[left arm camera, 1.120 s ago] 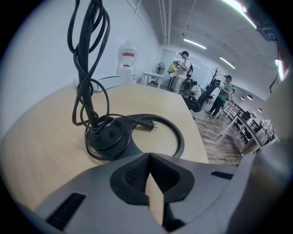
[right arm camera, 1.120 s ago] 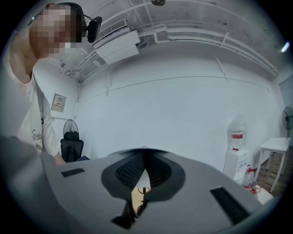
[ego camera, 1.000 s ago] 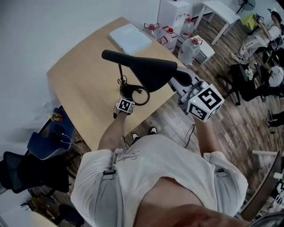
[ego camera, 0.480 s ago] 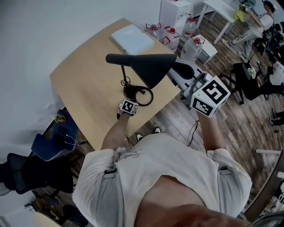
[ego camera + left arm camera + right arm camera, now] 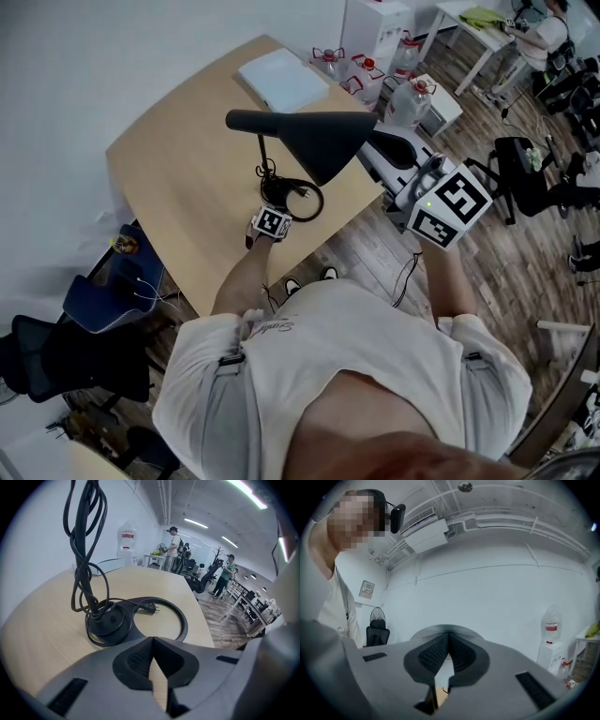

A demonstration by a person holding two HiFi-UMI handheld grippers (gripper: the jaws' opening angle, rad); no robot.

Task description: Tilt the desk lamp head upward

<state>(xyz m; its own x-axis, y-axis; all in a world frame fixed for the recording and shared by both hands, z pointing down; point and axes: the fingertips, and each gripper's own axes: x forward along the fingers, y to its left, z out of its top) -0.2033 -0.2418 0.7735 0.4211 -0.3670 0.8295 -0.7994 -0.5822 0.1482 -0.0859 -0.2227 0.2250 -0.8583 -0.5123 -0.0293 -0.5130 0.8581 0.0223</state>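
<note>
A black desk lamp stands on the wooden table (image 5: 178, 178). Its cone-shaped lamp head (image 5: 314, 141) lies about level above the ring-shaped lamp base (image 5: 292, 197). My right gripper (image 5: 377, 157) is at the wide rim of the head, shut on it; in the right gripper view (image 5: 448, 634) a pale arc of the rim (image 5: 445, 629) shows just past the pads, and the view points up at wall and ceiling. My left gripper (image 5: 275, 210) sits low at the near side of the base, shut with nothing between its jaws. In the left gripper view (image 5: 152, 641) the base (image 5: 105, 620) and its coiled cord (image 5: 86, 550) lie just ahead.
A flat white box (image 5: 281, 80) lies at the table's far end. Water bottles (image 5: 412, 94) stand on the floor beyond the table's right edge. A blue chair (image 5: 103, 291) is at the left. People and office chairs (image 5: 525, 178) are at the far right.
The lamp head has swung up from a downward droop to about level, with my right gripper rising at its rim. The left gripper has stayed by the base.
</note>
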